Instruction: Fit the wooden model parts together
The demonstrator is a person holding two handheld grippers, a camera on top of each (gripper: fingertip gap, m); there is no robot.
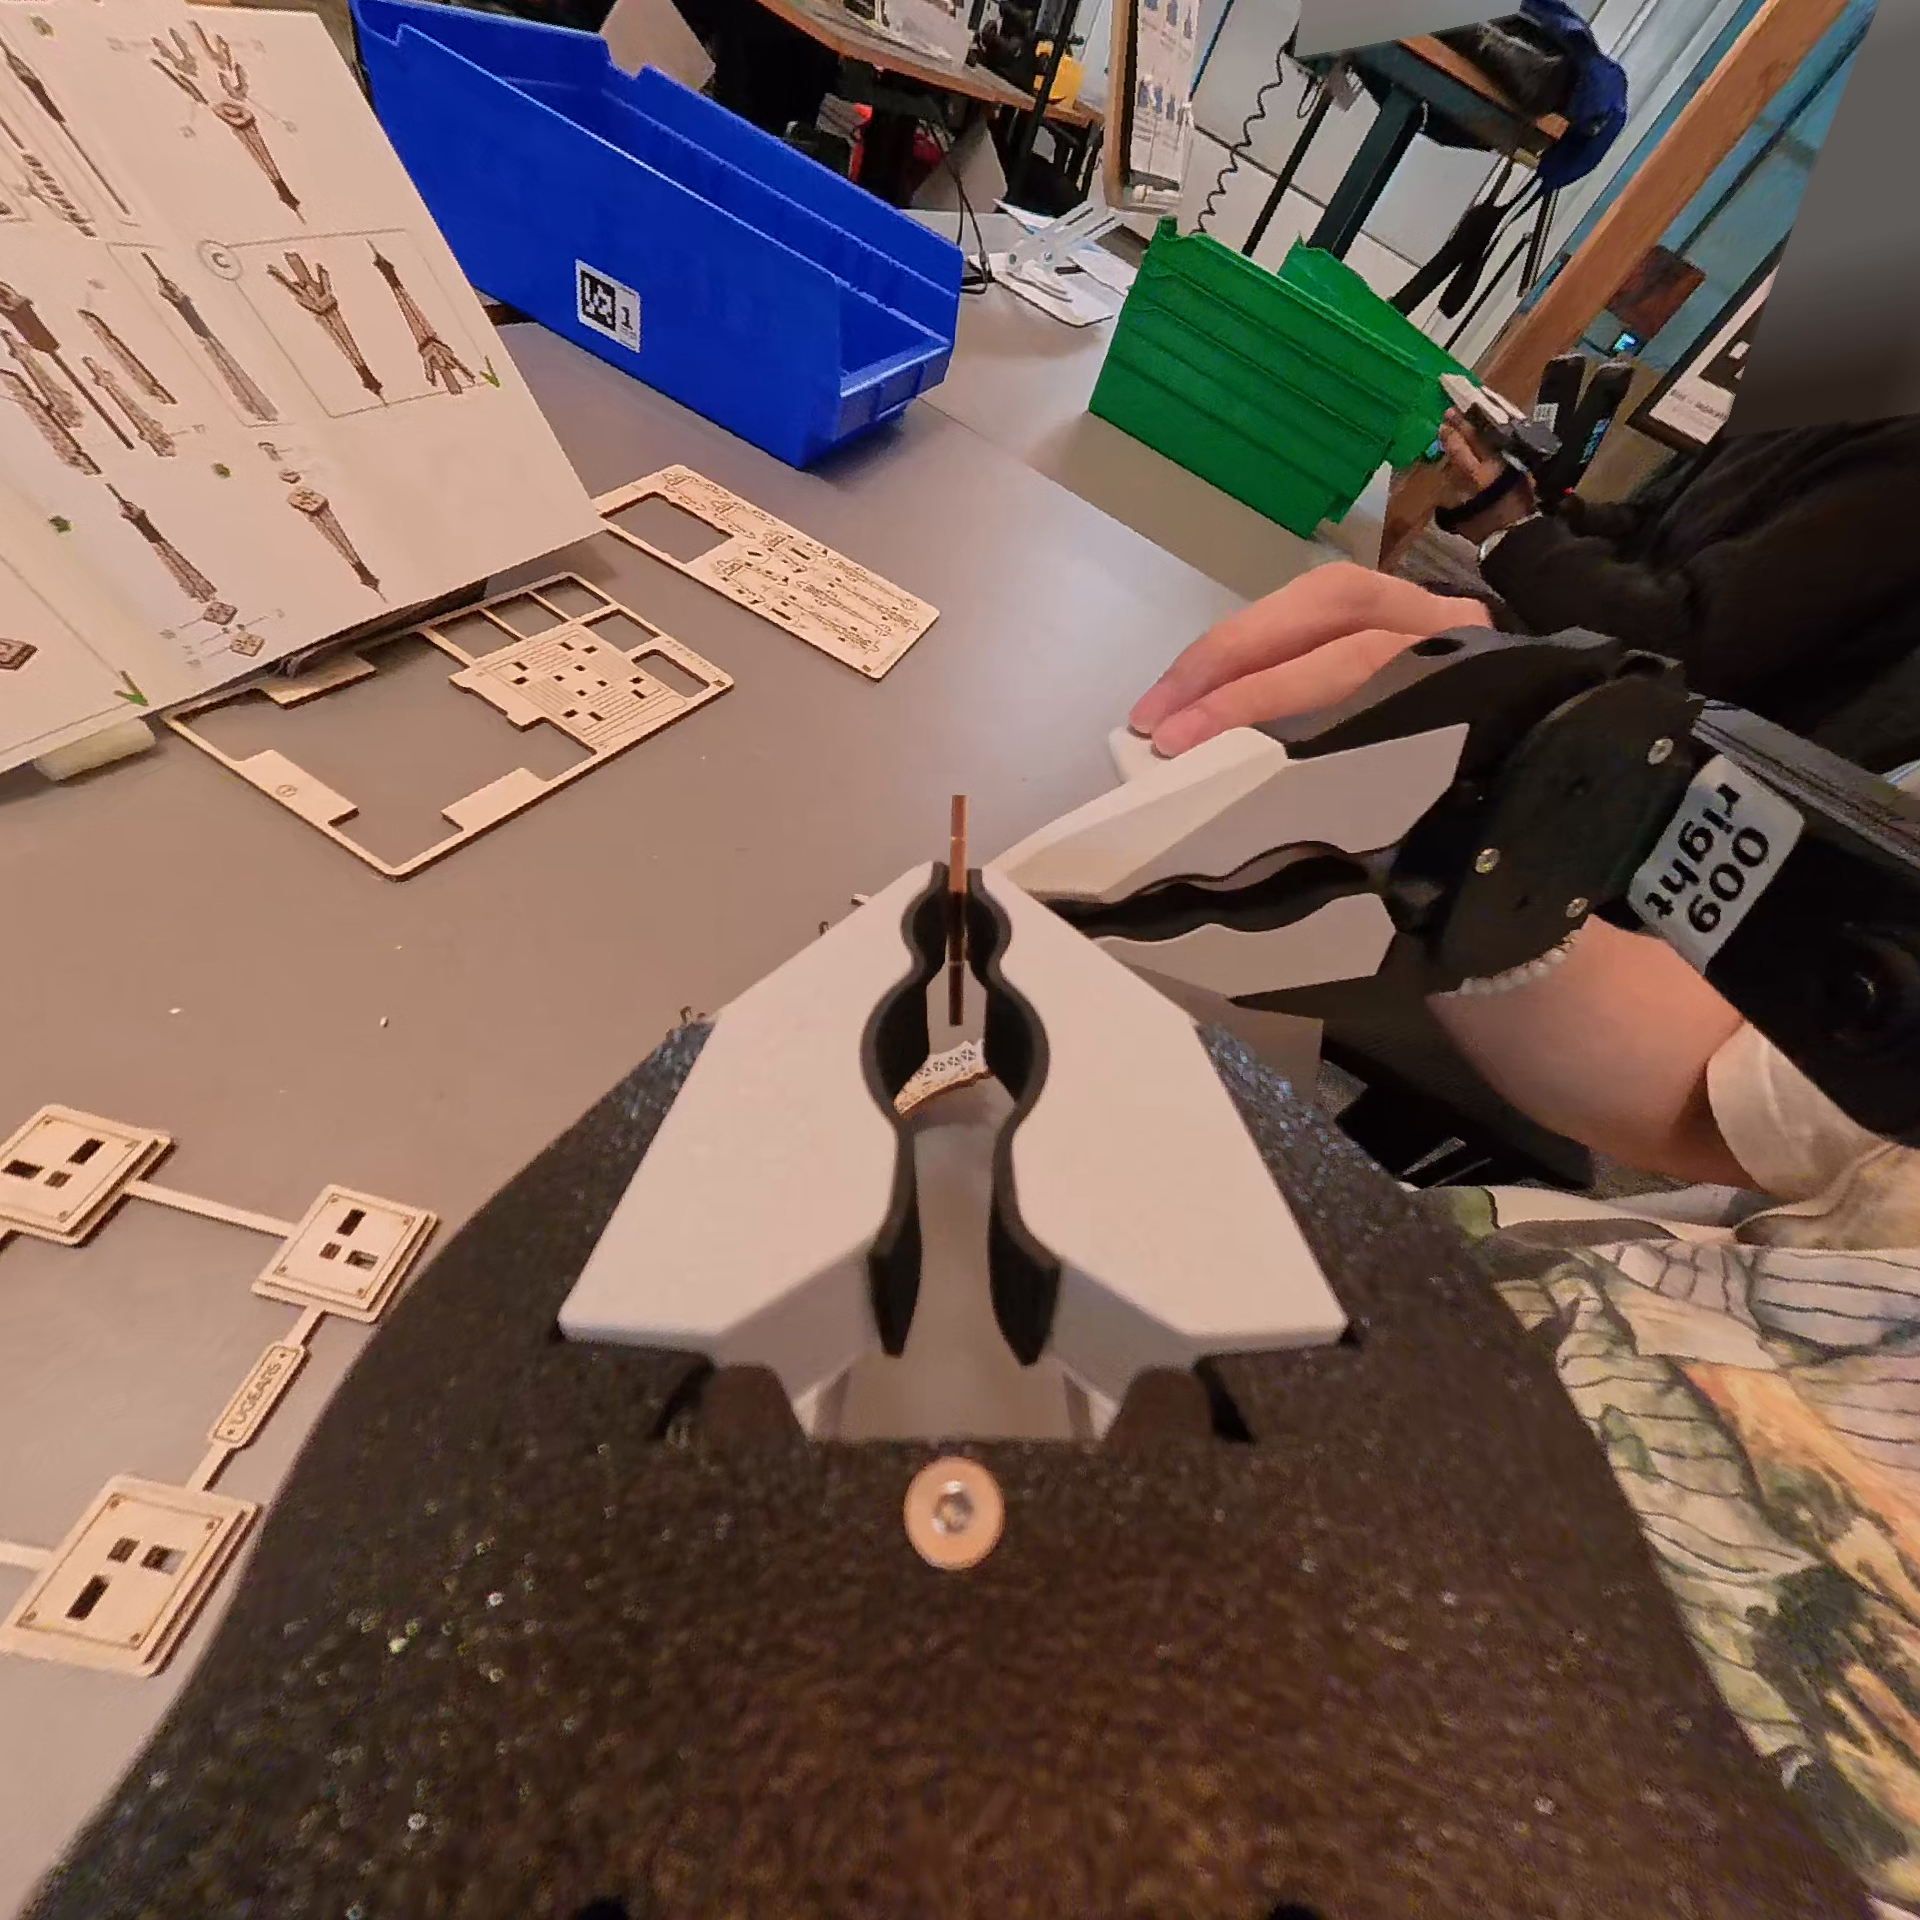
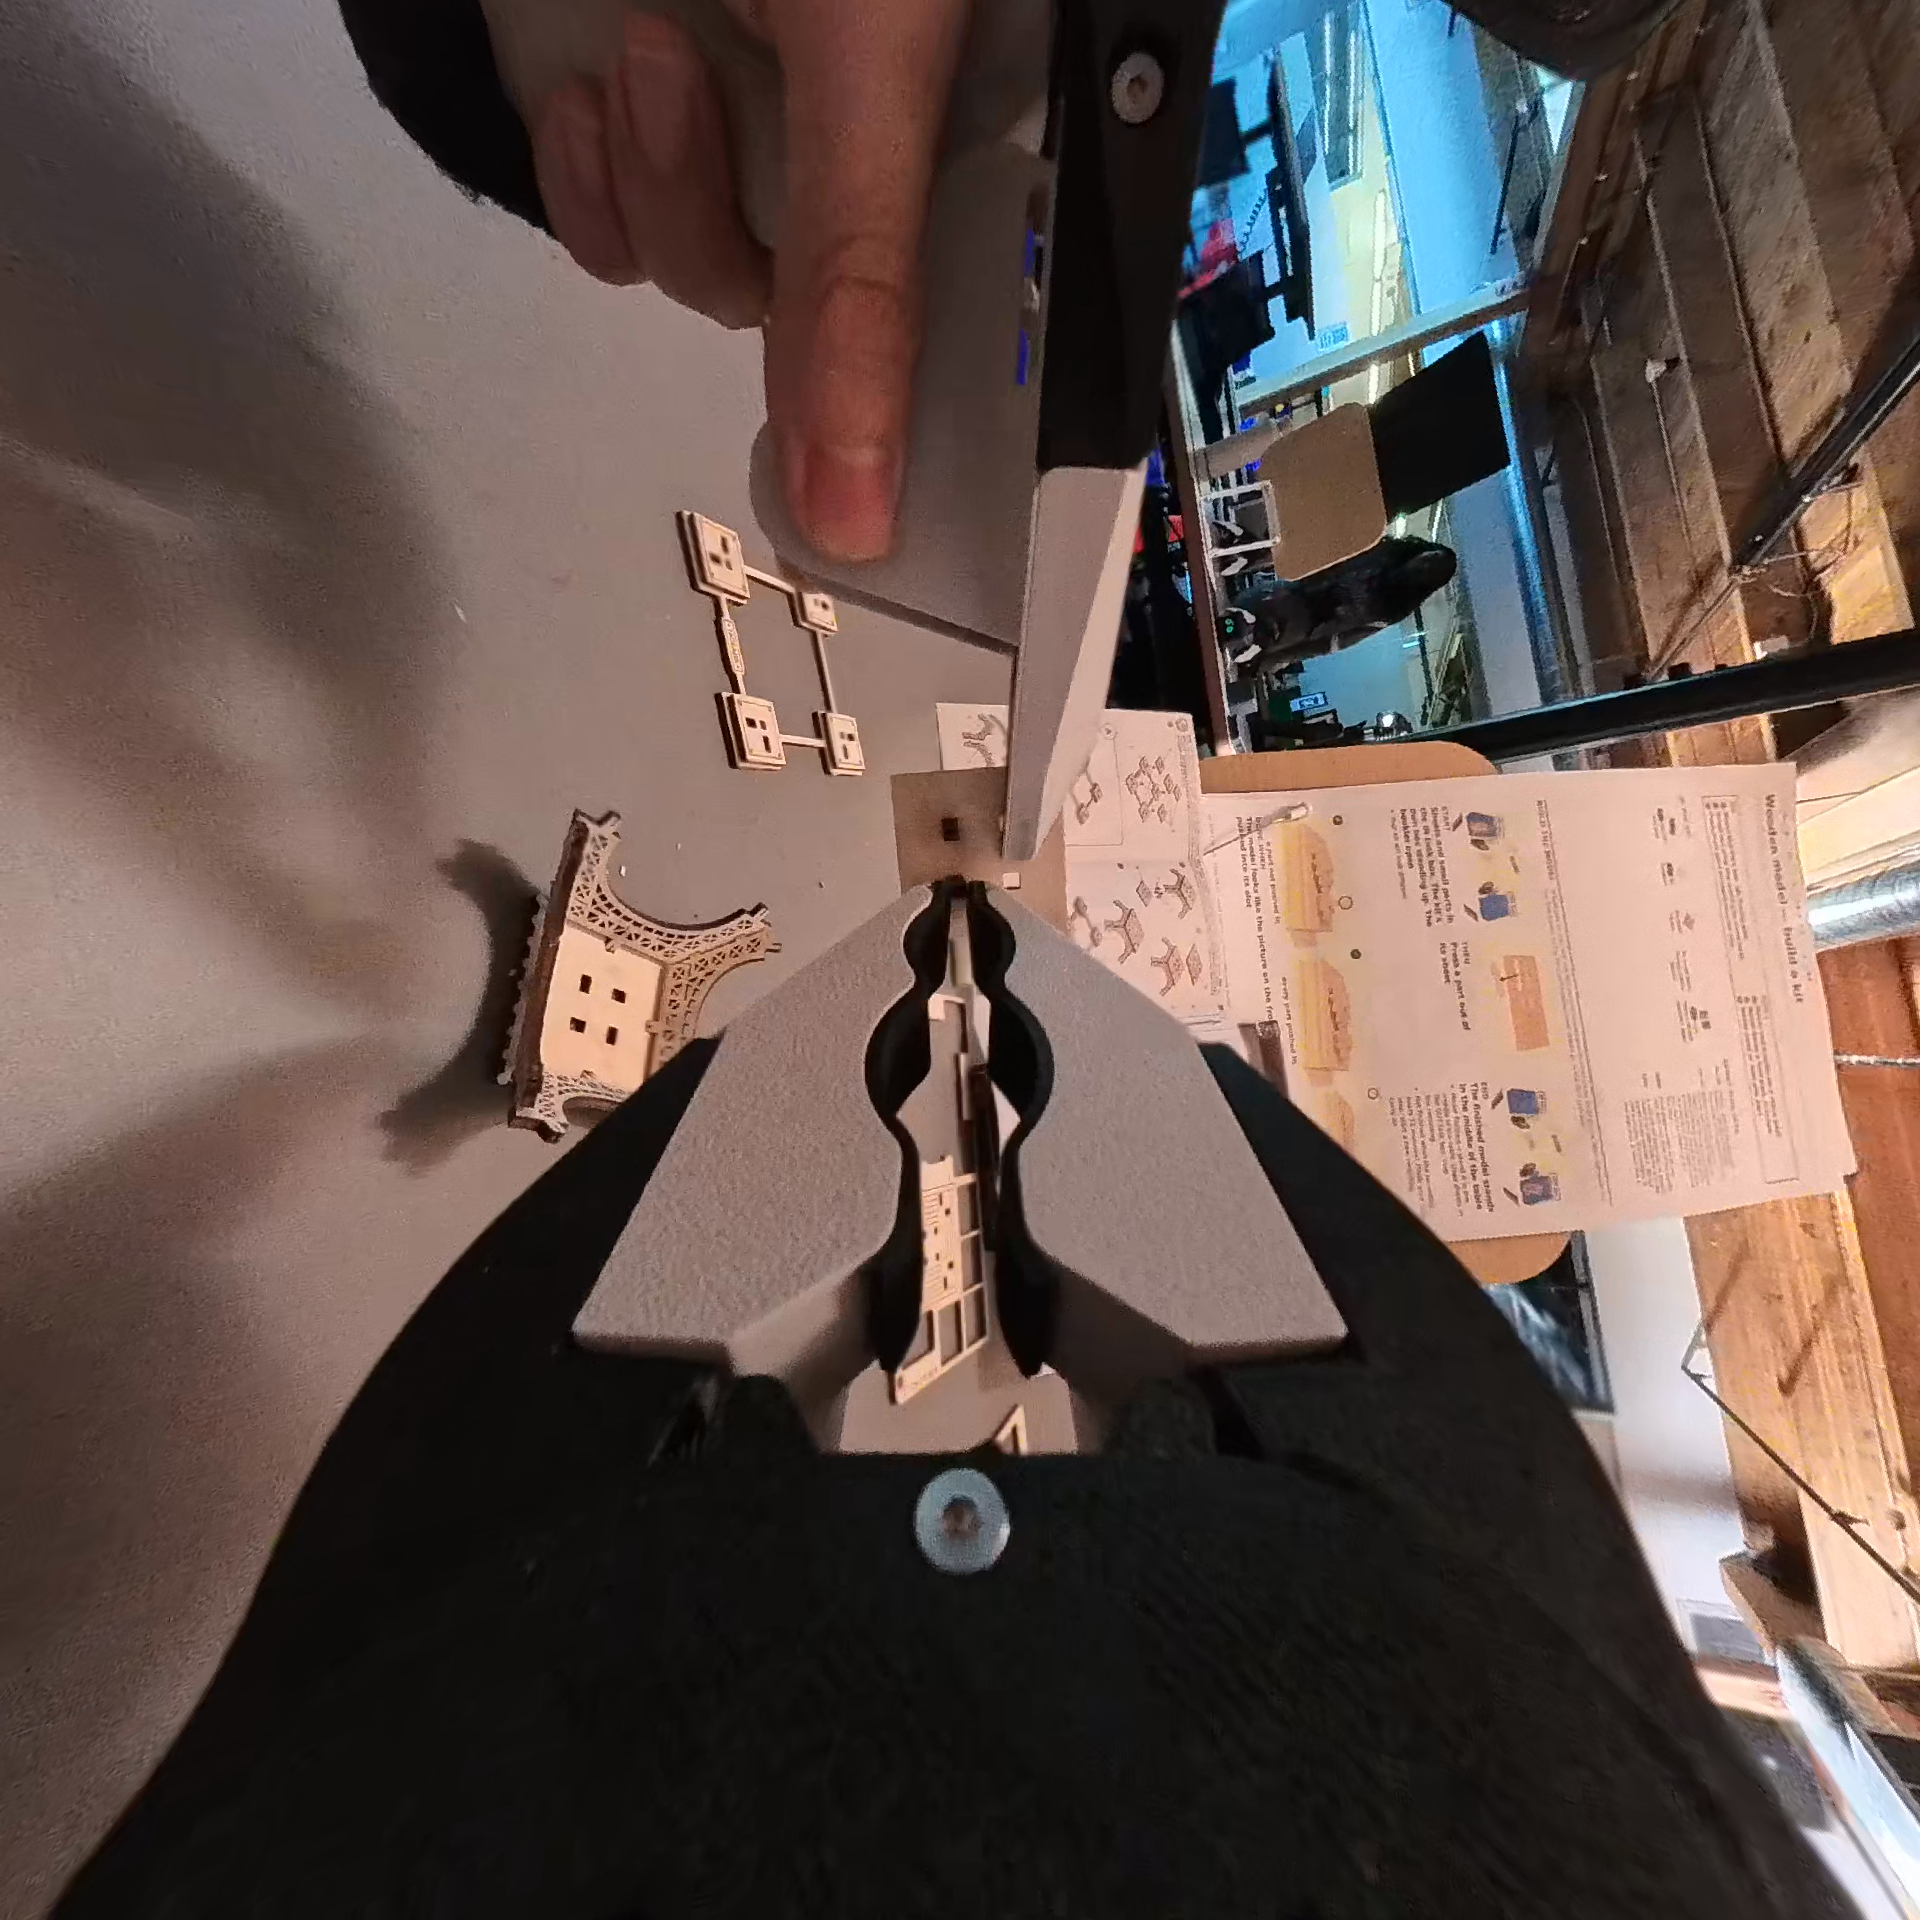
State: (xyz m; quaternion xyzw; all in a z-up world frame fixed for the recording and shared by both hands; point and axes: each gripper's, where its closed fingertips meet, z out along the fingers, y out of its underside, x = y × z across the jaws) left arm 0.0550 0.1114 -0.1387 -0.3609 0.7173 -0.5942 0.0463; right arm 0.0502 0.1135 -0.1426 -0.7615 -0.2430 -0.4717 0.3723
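Here, left hand-held gripper [image 1: 958,883] clamps thin wooden piece [image 1: 957,914]; right hand-held gripper [image 2: 961,883] clamps wooden sheet [image 2: 951,1247]; blue bin [image 1: 665,229] contents unseen.

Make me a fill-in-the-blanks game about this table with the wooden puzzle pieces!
1. The long bin beside the instruction sheet is coloured ____.
2. The stacked bins farther right are coloured ____.
3. The left gripper is shut on a thin wooden ____ seen edge-on.
4. The linked frame lying on the table has ____ square corner pieces.

Missing words: blue; green; piece; four
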